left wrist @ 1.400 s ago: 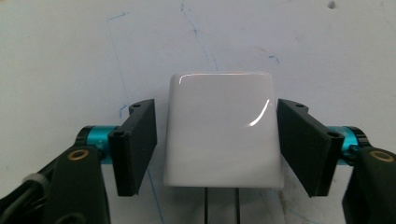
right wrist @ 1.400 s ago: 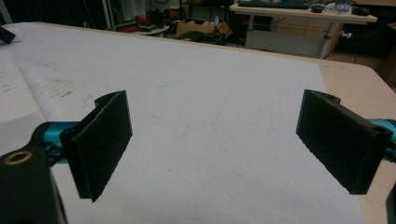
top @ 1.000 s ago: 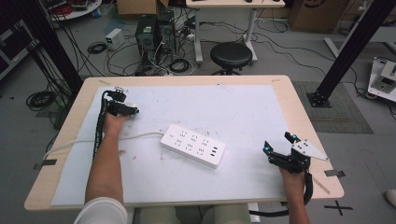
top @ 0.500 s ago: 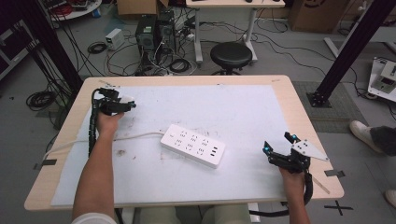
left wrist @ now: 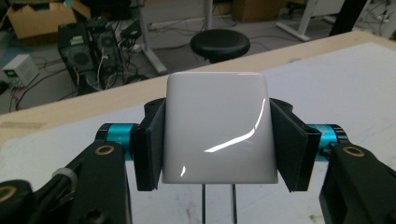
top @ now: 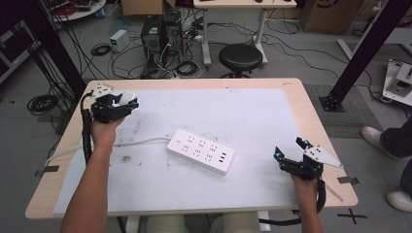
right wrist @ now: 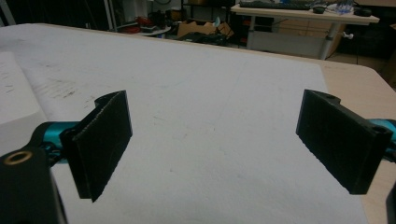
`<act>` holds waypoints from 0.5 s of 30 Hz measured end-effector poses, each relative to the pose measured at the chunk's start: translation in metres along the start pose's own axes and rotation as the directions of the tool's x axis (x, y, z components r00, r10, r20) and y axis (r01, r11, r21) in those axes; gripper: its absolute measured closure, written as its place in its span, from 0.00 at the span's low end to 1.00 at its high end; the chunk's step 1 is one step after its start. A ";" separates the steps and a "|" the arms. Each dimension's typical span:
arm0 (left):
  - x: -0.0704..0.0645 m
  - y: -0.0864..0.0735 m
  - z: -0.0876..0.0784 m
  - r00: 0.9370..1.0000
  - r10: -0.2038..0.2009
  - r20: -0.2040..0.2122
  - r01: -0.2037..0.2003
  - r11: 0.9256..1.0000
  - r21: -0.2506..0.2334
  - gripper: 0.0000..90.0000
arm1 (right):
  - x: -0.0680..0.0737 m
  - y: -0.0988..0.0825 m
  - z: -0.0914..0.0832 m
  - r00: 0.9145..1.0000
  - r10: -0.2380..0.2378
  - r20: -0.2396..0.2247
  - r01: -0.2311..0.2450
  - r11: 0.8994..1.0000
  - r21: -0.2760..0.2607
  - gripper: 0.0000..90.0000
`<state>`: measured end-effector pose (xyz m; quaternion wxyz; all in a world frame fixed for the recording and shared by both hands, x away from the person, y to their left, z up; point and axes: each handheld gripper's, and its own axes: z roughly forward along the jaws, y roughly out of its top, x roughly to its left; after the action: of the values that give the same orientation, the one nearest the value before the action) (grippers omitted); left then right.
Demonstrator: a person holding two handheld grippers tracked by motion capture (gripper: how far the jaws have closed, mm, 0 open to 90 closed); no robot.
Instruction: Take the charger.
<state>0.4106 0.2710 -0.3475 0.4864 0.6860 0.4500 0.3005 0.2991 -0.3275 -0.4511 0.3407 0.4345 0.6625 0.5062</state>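
The left gripper (left wrist: 217, 140) is clamped on a white plug (left wrist: 217, 128), prongs pointing down between its jaws. The right gripper (right wrist: 215, 144) rests with jaws apart, nothing between them.

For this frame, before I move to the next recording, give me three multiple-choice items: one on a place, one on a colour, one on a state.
1. Where does the power strip lie?
A. near the middle of the white mat
B. on the floor by the stool
C. at the table's far right corner

2. What colour is the plug adapter held in the left tool?
A. black
B. white
C. blue

3. How does the right tool stand?
A. shut on the power strip
B. shut on a cable
C. open, with nothing between its jaws

Answers:
1 A, since the high view shows the strip mid-mat between the two hands.
2 B, since the left gripper view shows a glossy white block clamped between the black pads, two metal prongs below it.
3 C, since the right gripper view shows bare mat between the wide-apart jaws.
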 end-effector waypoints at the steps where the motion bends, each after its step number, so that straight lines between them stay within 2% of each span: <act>1: 0.000 0.000 0.000 1.000 0.000 0.000 0.000 1.000 0.000 0.47 | 0.000 0.000 0.000 1.000 0.000 0.000 0.000 1.000 0.000 0.12; 2: -0.007 0.003 -0.006 1.000 0.007 0.019 -0.006 1.000 -0.028 0.47 | 0.000 0.000 0.000 1.000 0.004 0.000 -0.004 1.000 0.002 0.12; 3: -0.010 0.004 -0.010 0.999 0.020 0.028 -0.019 0.999 -0.033 0.47 | 0.000 0.000 0.000 1.000 -0.001 0.000 0.001 1.000 0.001 0.12; 4: -0.010 0.004 -0.010 0.999 0.020 0.028 -0.019 0.999 -0.033 0.47 | 0.001 0.000 0.000 1.000 0.006 -0.002 -0.006 1.000 0.008 0.12; 5: -0.019 0.005 -0.015 0.999 0.023 0.041 -0.021 0.999 -0.049 0.47 | 0.000 0.000 0.000 1.000 -0.006 -0.003 0.006 1.000 0.000 0.12; 6: -0.019 0.005 -0.015 0.999 0.023 0.041 -0.021 0.999 -0.049 0.47 | 0.000 0.000 0.000 1.000 -0.008 -0.002 0.008 1.000 0.000 0.12; 7: -0.026 0.004 -0.020 0.998 0.030 0.053 -0.026 0.997 -0.069 0.47 | 0.000 0.000 0.000 1.000 0.001 -0.005 -0.001 1.000 0.004 0.12; 10: -0.039 0.000 -0.028 0.997 0.027 0.070 -0.020 0.994 -0.105 0.47 | 0.000 0.000 0.000 1.000 -0.001 -0.006 0.001 1.000 0.004 0.12; 15: -0.057 -0.007 -0.036 0.994 0.039 0.103 -0.026 0.991 -0.129 0.47 | 0.000 0.000 0.000 1.000 -0.005 -0.009 0.005 1.000 0.002 0.12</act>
<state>0.3538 0.2346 -0.3404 0.5475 0.6757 0.3922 0.2999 0.2994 -0.3270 -0.4510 0.3385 0.4310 0.6657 0.5064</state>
